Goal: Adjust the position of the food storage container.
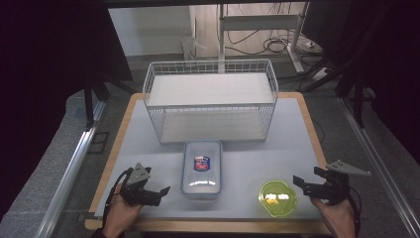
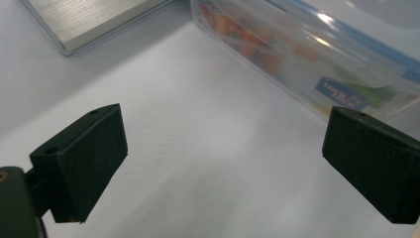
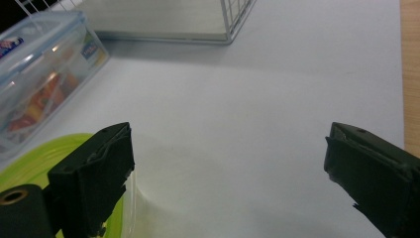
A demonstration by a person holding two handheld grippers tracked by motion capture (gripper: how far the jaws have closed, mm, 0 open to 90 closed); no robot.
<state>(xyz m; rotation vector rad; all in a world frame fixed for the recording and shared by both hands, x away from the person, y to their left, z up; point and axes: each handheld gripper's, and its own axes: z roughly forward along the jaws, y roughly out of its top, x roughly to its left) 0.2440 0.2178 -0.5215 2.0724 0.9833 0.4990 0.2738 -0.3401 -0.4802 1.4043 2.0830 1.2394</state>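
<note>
container point(image 1: 201, 169) lies long axis away from you, nearer your left gripper point(image 1: 159, 193), both grippers wide and empty.

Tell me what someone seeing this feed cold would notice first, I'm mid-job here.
Probably the white wire basket standing at the far middle of the table, with the clear lidded food box just in front of it. Next, the bright green bowl near the front edge, right of the box. The left gripper and right gripper flank them, both with jaws open and holding nothing.
</note>
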